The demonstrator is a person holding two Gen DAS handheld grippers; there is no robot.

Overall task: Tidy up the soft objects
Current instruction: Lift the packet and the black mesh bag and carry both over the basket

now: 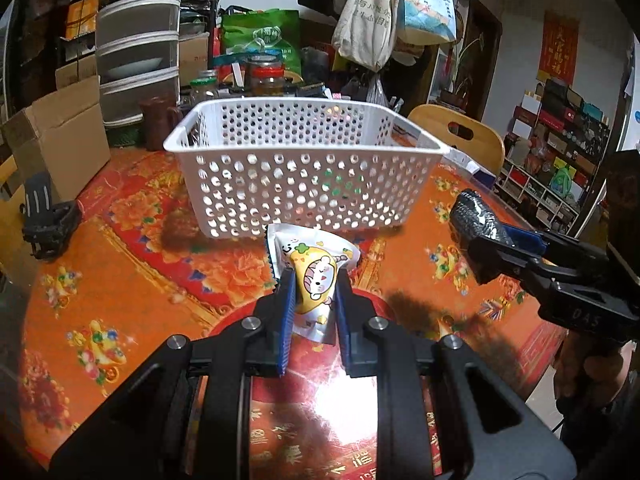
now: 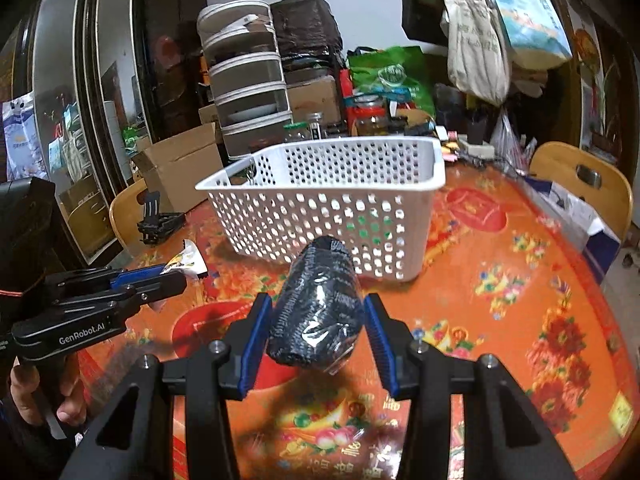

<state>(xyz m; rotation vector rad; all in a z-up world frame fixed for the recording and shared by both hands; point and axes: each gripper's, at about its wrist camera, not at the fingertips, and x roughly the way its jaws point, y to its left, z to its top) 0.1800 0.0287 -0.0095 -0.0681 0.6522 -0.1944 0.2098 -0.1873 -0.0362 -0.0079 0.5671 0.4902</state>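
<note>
The left gripper point(image 1: 316, 292) pinches a small white snack packet point(image 1: 316, 280) printed with a yellow cartoon figure; its blue fingers point(image 1: 289, 304) press on both sides of the packet, which stands up between them above the red and orange flowered desk point(image 1: 120, 264). Only the left wrist view shows that print. In the right wrist view the same packet point(image 2: 185, 263) is just a crumpled white tip poking out past the left gripper point(image 2: 176, 274), seen from the side, with a hand point(image 2: 48, 396) wrapped around its handle below.

The right gripper point(image 2: 316, 320) holds a dark knitted roll wrapped in clear film point(image 2: 316, 312), lying lengthwise between its blue fingers point(image 2: 256, 340), which stand moderately apart and close against the roll's sides. The right wrist view shows the glossy wrap and knit pattern up close; the left wrist view shows the roll point(image 1: 478, 216) jutting forward from the right gripper point(image 1: 484, 240), raised clear of the desk.

The white perforated basket point(image 1: 304, 184) sits on the desk just beyond both grippers. Something green shows through its holes in both views, but what it is cannot be told.

Only the right wrist view takes in the dark mirrored cabinet point(image 2: 80, 100) at the left.
</note>
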